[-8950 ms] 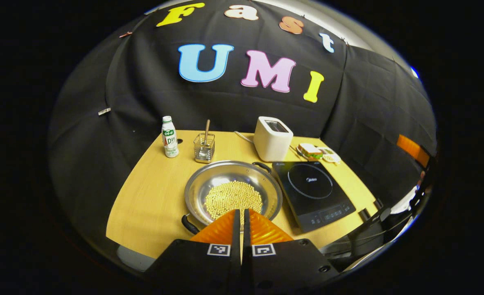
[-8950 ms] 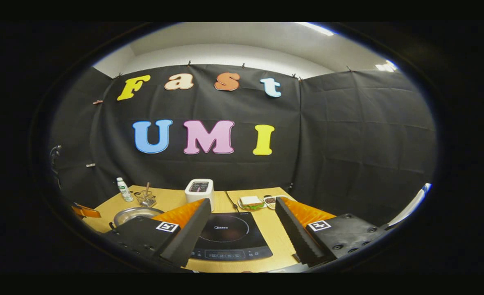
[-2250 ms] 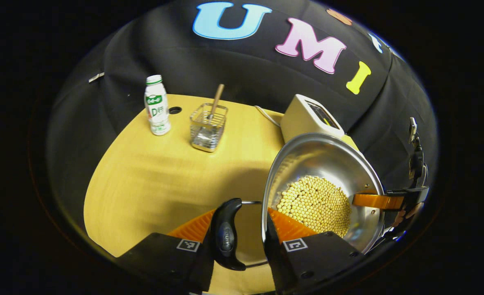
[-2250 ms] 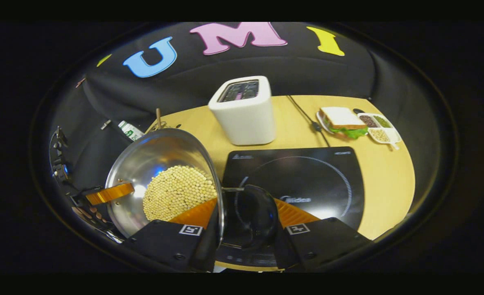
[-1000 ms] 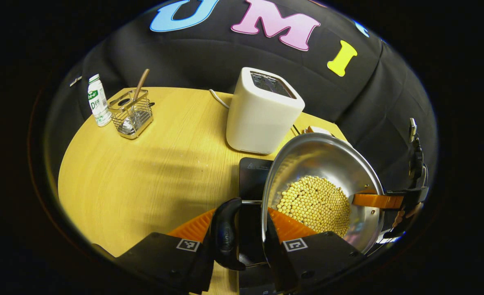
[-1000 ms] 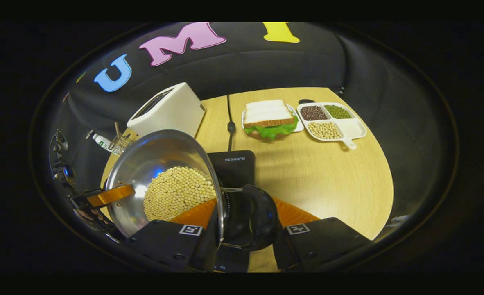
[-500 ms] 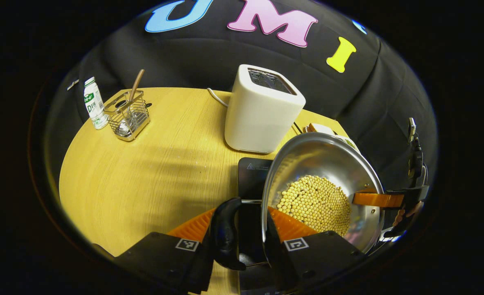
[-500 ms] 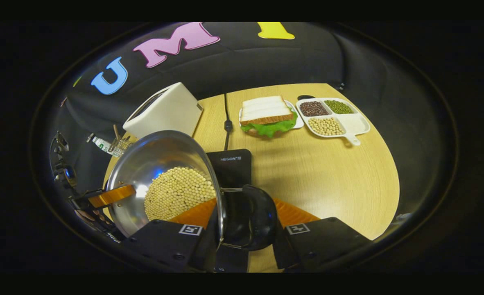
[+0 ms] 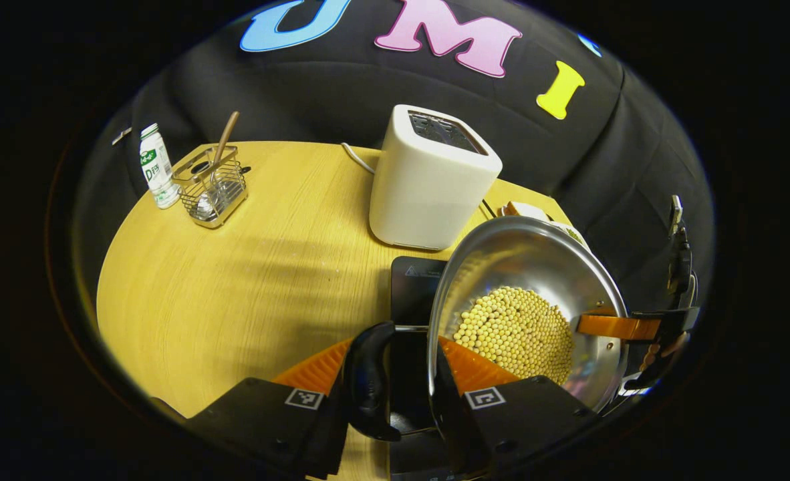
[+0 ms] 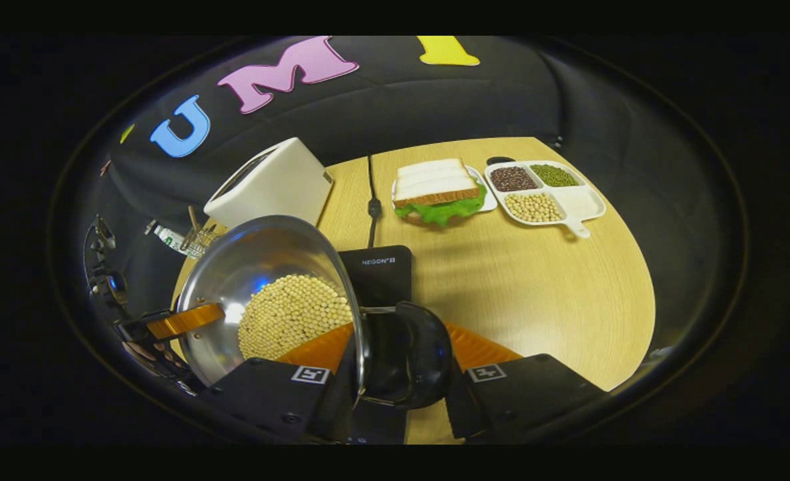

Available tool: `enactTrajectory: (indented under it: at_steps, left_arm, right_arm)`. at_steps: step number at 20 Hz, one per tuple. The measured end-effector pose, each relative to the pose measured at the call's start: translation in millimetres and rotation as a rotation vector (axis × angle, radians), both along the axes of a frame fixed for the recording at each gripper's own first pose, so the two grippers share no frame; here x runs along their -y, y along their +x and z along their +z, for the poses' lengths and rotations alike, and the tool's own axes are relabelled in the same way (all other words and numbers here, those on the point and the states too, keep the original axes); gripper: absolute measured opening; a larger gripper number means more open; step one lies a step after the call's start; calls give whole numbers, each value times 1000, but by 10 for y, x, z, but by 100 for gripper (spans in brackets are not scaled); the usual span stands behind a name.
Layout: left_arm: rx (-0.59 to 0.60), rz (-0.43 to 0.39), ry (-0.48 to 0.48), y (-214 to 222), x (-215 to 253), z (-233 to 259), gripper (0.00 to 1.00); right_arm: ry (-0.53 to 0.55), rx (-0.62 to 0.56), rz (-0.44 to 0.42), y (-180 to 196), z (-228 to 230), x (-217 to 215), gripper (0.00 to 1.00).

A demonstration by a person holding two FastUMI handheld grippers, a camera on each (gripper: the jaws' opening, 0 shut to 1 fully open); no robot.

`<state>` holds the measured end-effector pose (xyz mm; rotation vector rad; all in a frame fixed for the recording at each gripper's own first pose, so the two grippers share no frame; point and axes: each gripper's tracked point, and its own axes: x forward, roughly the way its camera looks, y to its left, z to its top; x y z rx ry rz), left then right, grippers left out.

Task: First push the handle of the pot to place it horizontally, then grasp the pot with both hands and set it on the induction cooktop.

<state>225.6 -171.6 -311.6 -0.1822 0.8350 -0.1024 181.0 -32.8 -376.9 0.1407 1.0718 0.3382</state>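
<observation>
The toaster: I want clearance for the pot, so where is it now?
In the left gripper view the toaster stands at the table's back, just behind the induction cooktop and the held pot.

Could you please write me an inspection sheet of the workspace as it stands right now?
Surface: wooden table, bare in the middle.
Job's things: steel pot of pale beans held over the induction cooktop; whether it rests there cannot be told.
Clutter: toaster, bottle, wire basket, sandwich, divided dish.
Grippers: left gripper clamps one pot handle; right gripper clamps the other.
Cables: black cord beside the toaster.
Surroundings: black cloth wall.
</observation>
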Motion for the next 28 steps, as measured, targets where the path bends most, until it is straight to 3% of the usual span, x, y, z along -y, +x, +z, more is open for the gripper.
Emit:
enactTrajectory:
  at_steps: [4, 10, 13, 14, 15, 16, 25, 28]
  left_arm:
    - [-3, 7, 6, -1, -6, -12, 63]
    - [-5, 34, 64, 9, -36, 5, 69]
    - [-21, 45, 105, -31, -88, 38, 82]
    - [-21, 59, 100, -41, -85, 37, 87]
    - [-13, 66, 89, -53, -78, 91, 99]
    - [1, 69, 80, -96, -67, 191, 98]
    - [246, 16, 140, -597, -108, 1390, 95]
    - [387, 15, 171, -881, -161, 1988, 95]
  right_arm:
    - [3, 5, -1, 16, 6, -2, 57]
    - [0, 14, -4, 10, 31, 3, 61]
    - [-27, 49, -13, -1, 139, 100, 70]
    - [-26, 68, -28, 3, 212, 128, 79]
    - [-31, 91, -47, 31, 303, 182, 83]
    - [-33, 107, -63, 10, 339, 216, 100]
    - [-44, 300, -203, -430, 1409, 533, 99]
    - [-75, 435, -182, -589, 1880, 572, 99]
